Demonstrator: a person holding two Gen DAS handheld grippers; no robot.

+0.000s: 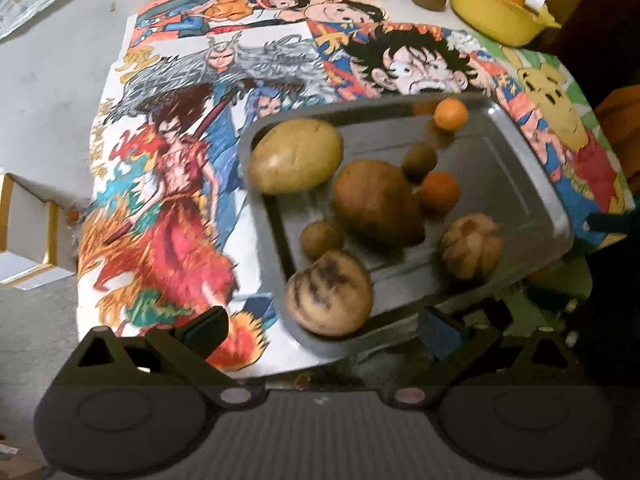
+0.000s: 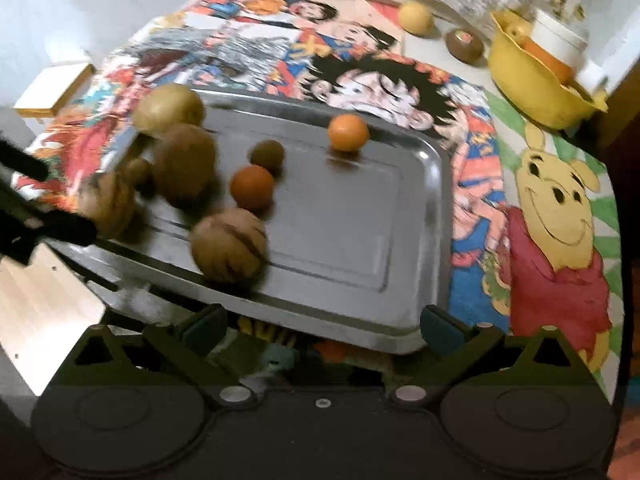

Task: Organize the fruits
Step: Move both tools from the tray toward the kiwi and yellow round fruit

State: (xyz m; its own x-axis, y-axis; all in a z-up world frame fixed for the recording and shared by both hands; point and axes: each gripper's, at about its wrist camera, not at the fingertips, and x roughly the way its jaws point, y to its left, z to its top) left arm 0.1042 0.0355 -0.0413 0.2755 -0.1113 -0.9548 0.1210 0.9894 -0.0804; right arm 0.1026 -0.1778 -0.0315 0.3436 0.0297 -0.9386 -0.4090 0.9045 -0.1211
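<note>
A steel tray (image 1: 500,184) lies on a cartoon-print cloth and holds several fruits. In it are a big yellow-green fruit (image 1: 296,156), a large brown one (image 1: 376,200), two oranges (image 1: 451,114) (image 1: 439,192), a small kiwi (image 1: 419,160) and two striped round fruits (image 1: 330,294) (image 1: 472,246). My left gripper (image 1: 324,332) hangs open over the tray's near corner, its fingers touching nothing. My right gripper (image 2: 322,328) is open above the tray's (image 2: 360,220) near rim, close to a striped fruit (image 2: 228,250). The left gripper (image 2: 48,200) shows dark at the left edge of the right wrist view.
Beyond the tray sit a yellow lemon (image 2: 416,18) and a brown kiwi with a sticker (image 2: 464,44) on the table. A yellow bowl (image 2: 536,88) with a white cup stands at the far right. A white box (image 1: 28,228) lies left of the cloth.
</note>
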